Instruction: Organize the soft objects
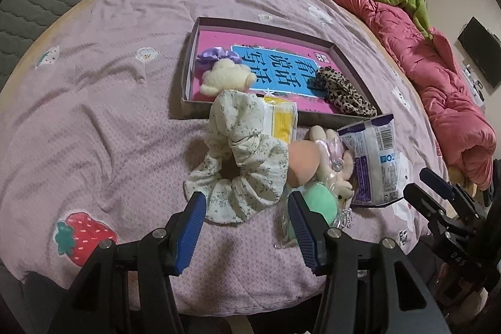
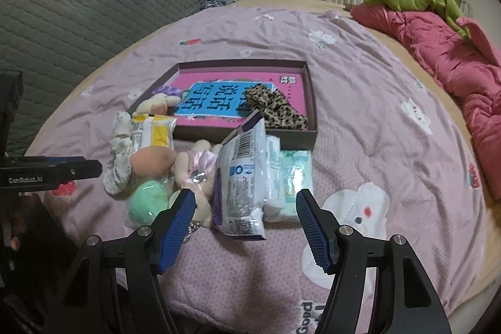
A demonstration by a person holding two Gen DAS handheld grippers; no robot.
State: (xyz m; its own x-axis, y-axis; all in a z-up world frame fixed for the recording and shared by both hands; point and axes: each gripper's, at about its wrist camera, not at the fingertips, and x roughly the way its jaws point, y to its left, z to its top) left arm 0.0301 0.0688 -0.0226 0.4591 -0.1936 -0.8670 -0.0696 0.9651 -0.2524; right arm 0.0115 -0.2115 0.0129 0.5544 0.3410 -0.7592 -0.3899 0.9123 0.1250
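Between left gripper fingers, floral scrunchie, untouched.

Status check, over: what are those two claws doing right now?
Left claw open over floral scrunchie. Right claw open over tissue pack. Box partly filled. Nothing blocking.

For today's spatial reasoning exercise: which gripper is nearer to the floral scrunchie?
Left. The left gripper hangs open just in front of the floral scrunchie, its pads flanking the near edge. The right gripper is open over the white tissue pack, several items away.
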